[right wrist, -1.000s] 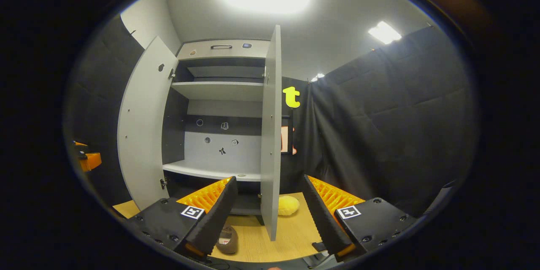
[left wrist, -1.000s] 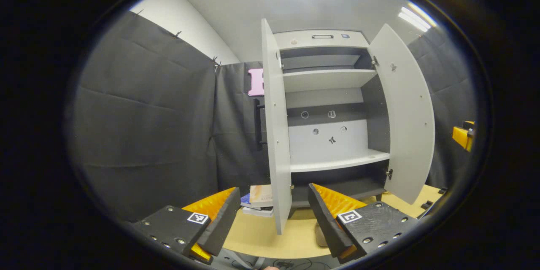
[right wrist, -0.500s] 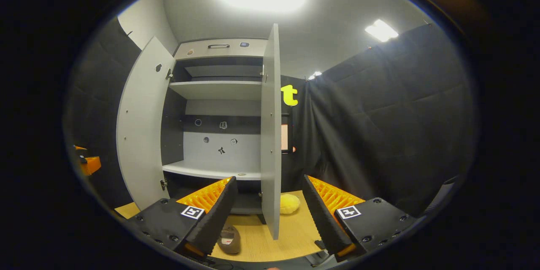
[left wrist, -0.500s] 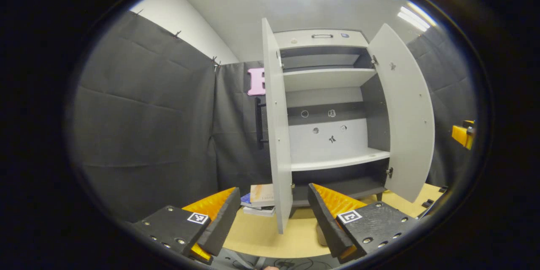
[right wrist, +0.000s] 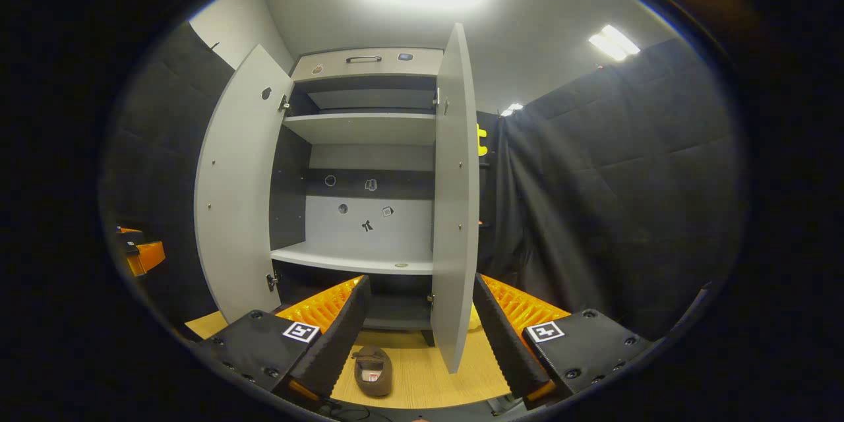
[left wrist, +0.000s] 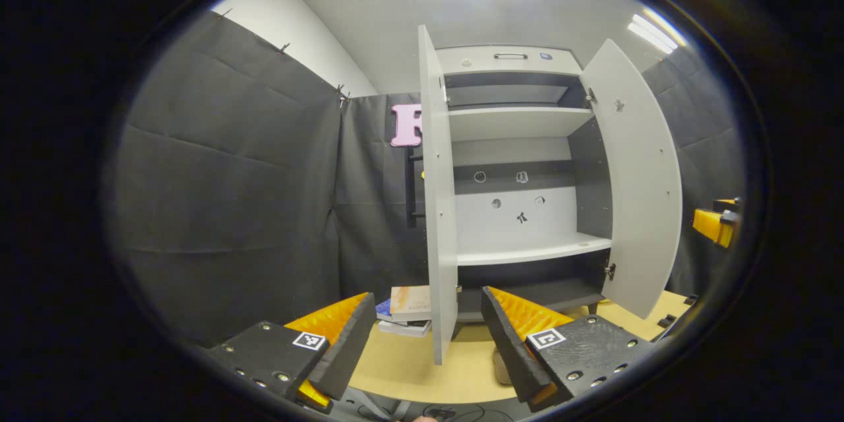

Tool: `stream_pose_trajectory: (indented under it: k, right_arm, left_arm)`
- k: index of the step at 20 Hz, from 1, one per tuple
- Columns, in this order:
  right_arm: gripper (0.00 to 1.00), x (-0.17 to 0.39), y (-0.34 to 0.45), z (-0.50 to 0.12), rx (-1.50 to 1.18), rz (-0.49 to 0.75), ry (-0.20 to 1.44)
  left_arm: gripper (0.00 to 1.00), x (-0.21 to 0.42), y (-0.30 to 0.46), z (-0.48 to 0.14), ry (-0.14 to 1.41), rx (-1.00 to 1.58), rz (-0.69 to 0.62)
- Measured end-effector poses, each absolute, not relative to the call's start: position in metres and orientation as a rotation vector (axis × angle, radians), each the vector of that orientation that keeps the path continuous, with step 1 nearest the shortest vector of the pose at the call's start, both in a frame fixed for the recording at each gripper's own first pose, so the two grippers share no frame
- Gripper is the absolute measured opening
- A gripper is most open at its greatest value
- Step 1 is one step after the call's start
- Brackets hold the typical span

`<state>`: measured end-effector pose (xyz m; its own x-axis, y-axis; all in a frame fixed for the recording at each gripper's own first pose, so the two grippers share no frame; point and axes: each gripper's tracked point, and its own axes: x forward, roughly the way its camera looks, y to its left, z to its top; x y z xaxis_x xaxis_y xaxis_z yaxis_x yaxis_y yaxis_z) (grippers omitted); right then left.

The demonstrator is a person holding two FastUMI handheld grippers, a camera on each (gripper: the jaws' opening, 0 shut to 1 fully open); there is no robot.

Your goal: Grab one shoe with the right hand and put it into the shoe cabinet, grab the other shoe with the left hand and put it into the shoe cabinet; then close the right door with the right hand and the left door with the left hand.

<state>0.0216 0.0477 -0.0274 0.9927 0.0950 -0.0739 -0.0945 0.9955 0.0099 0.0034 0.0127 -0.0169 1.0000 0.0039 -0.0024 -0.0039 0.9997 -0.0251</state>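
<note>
Shoe cabinet is standing wide open ahead of me, both doors swung out, its shelves bare. I am holding my right gripper with its jaws spread wide and gripping nothing; the right door is showing edge-on between its fingers. A brown shoe is lying on the wooden table just in front of the cabinet, below that gripper. I am holding my left gripper equally wide and empty, with the left door between its fingers and a stack of books lying beyond it beside the cabinet.
</note>
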Motion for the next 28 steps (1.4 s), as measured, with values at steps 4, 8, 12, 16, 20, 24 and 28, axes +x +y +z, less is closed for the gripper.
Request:
stream_pose_trajectory:
  k: [4,8,12,16,20,24,28]
  right_arm:
    - [0.97,0.046,0.073,-0.048,-0.015,0.147,0.112]
    - [0.98,0.076,0.1,-0.083,-0.011,0.203,0.183]
    - [0.98,0.104,0.124,-0.124,-0.019,0.255,0.259]
    - [0.98,0.124,0.143,-0.176,-0.025,0.306,0.382]
    - [0.99,0.141,0.161,-0.242,-0.03,0.346,0.53]
    - [0.99,0.144,0.174,-0.286,-0.032,0.387,0.64]
    - [0.98,0.138,0.183,-0.323,-0.035,0.408,0.736]
  left_arm:
    - [1.0,0.008,0.014,-0.02,0.003,-0.013,0.018]
    - [1.0,0.021,0.017,-0.022,0.005,-0.023,0.043]
    - [1.0,0.032,0.021,-0.024,0.005,-0.021,0.072]
    - [1.0,0.046,0.022,-0.028,0.012,-0.008,0.096]
    - [1.0,0.058,0.034,-0.029,0.02,0.008,0.146]
    - [1.0,0.062,0.044,-0.033,0.042,0.018,0.183]
    - [1.0,0.066,0.049,-0.033,0.046,0.021,0.203]
